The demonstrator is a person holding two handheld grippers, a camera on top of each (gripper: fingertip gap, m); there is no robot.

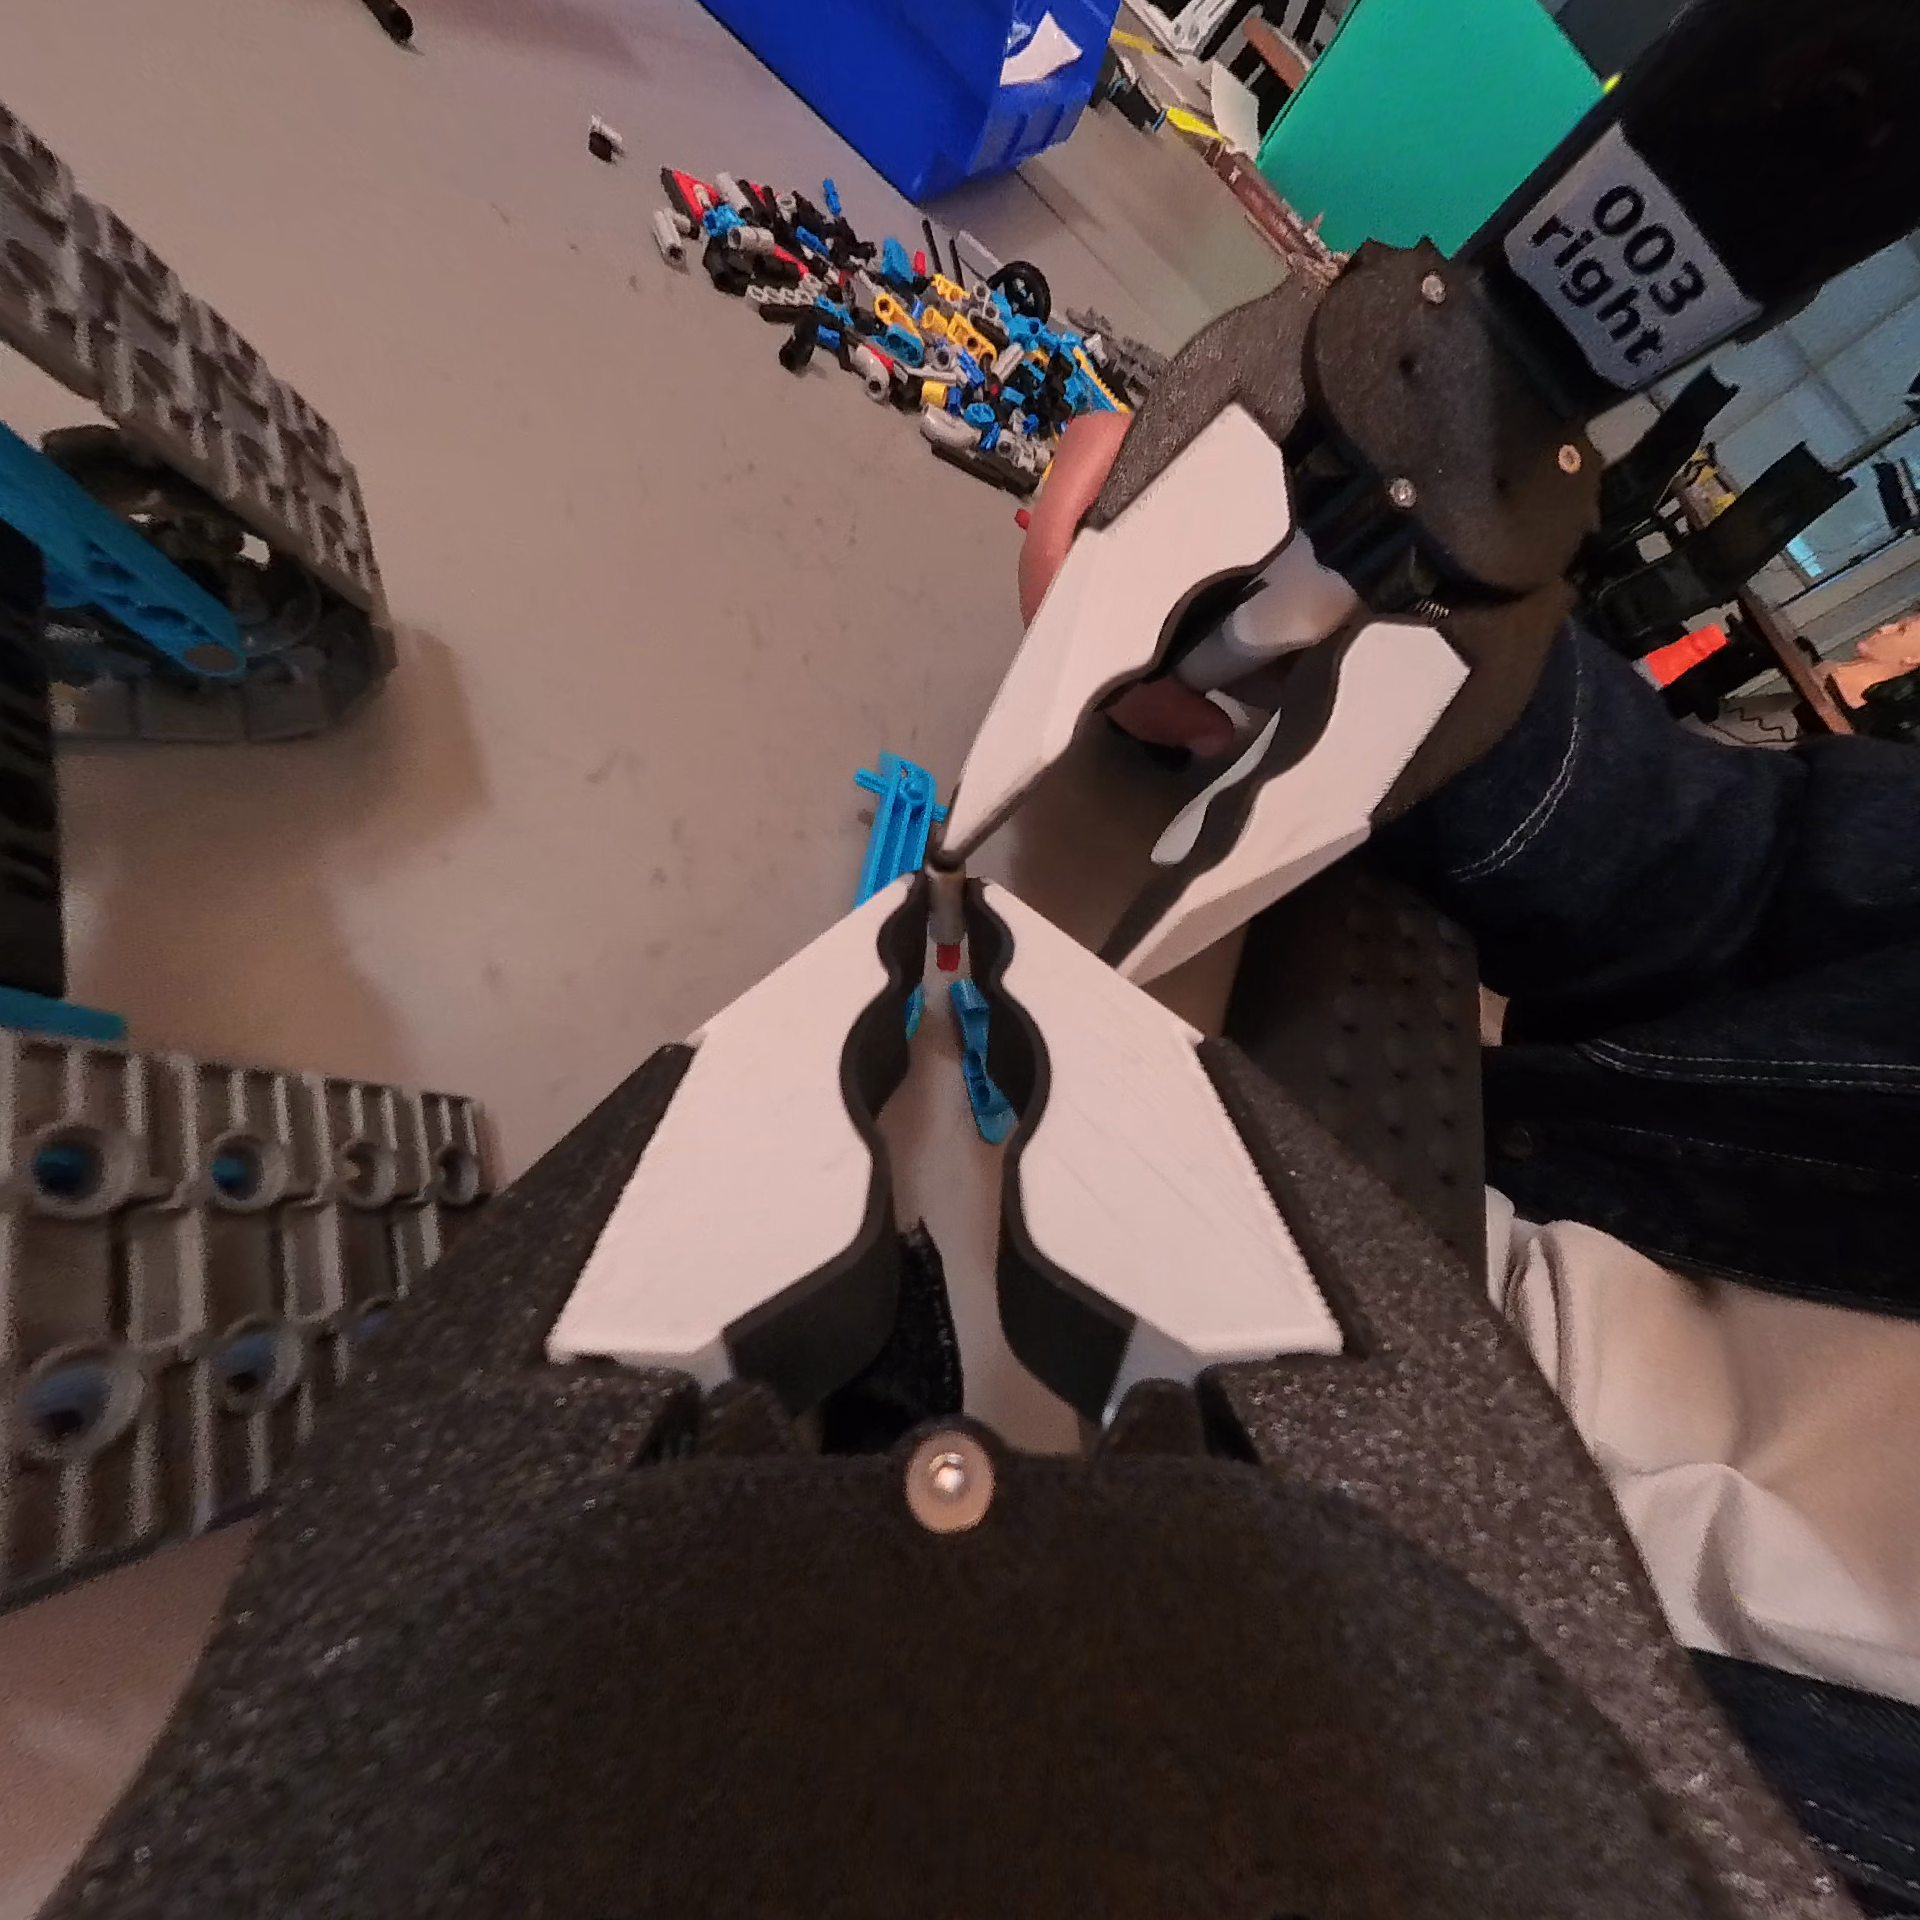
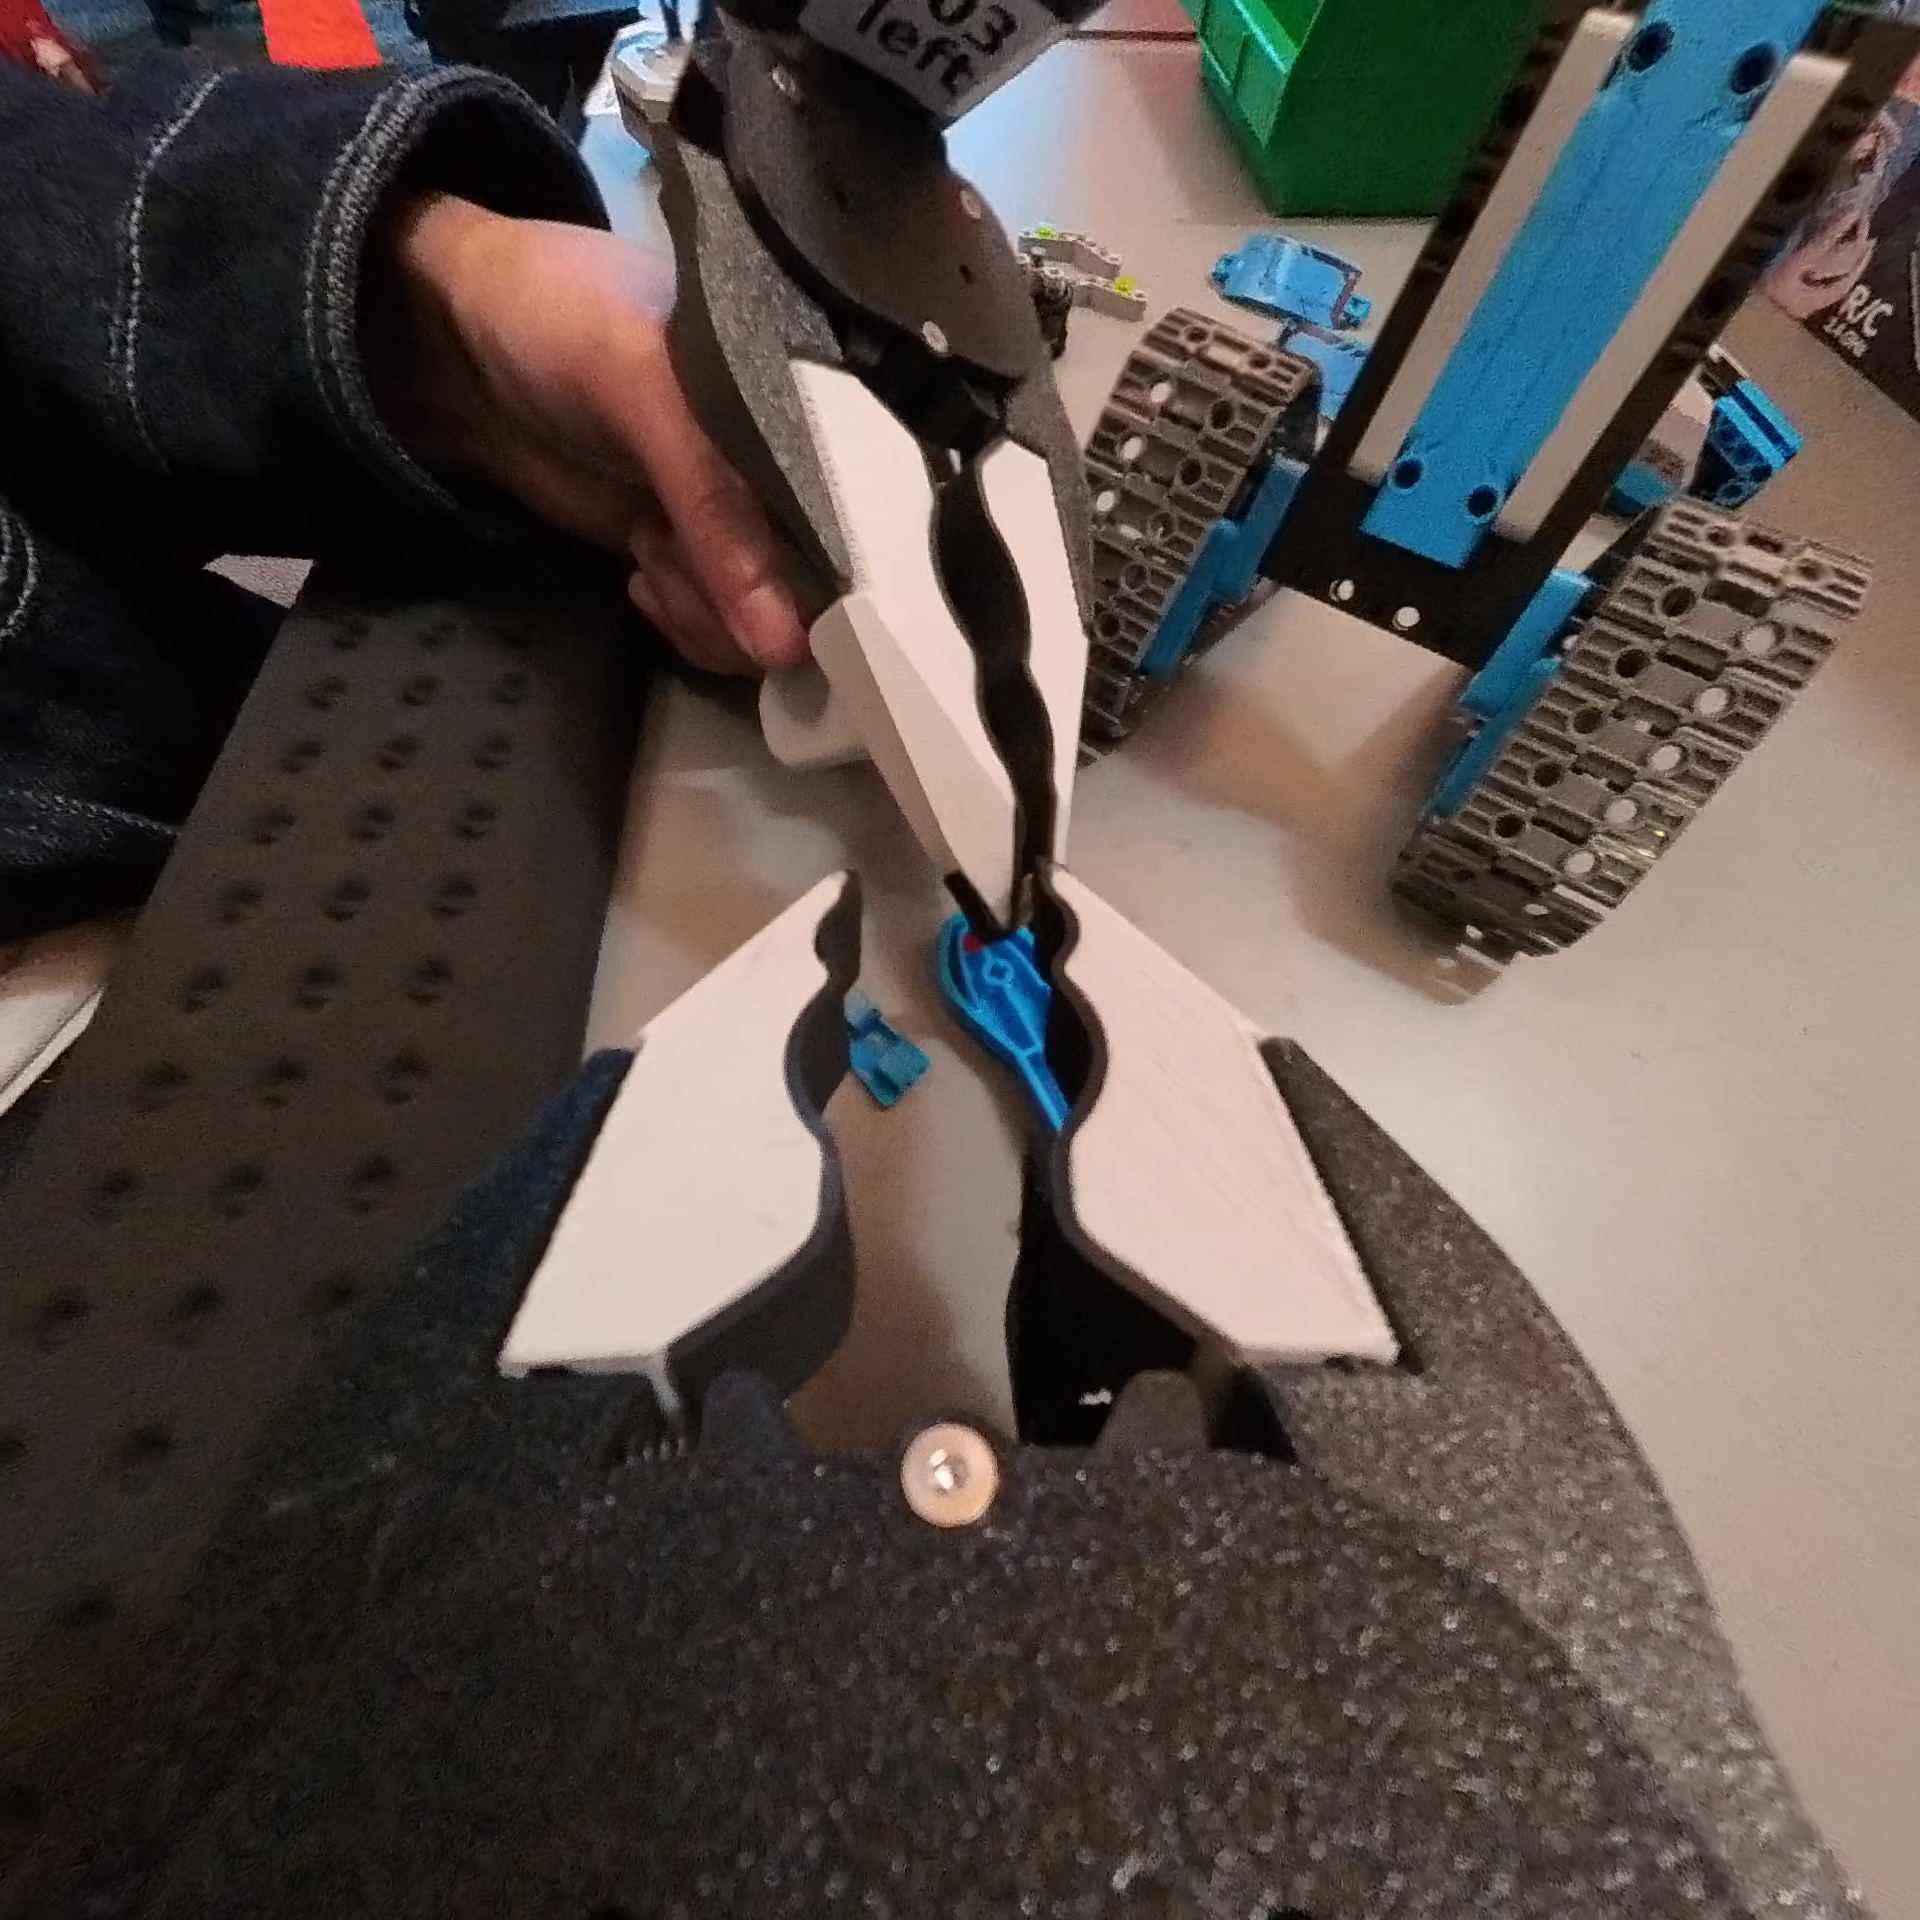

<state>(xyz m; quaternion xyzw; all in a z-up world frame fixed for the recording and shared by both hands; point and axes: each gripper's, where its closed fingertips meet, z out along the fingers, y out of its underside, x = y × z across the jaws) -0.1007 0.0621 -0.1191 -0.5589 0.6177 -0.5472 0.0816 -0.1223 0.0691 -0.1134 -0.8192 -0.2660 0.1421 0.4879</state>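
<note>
Grey-and-red pin point(image 1: 943, 928) is sitting clenched in the left claw point(image 1: 945, 894) just above the counter point(image 1: 623, 644), while the right claw point(image 2: 951, 920), released, is hanging over a blue lever piece point(image 2: 1003, 997) near the tracked vehicle point(image 2: 1507, 582).

The pale table point(image 1: 582, 582) bears a heap of small bricks point(image 1: 894, 312), a tracked model point(image 2: 1507, 644) and a blue bin point(image 1: 935, 83).

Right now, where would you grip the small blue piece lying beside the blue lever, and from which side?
Probably across its two long edges, from straight above: the small blue piece lies flat on the table, clear of the blue lever, so only its narrow sides offer the fingers a hold.
</note>
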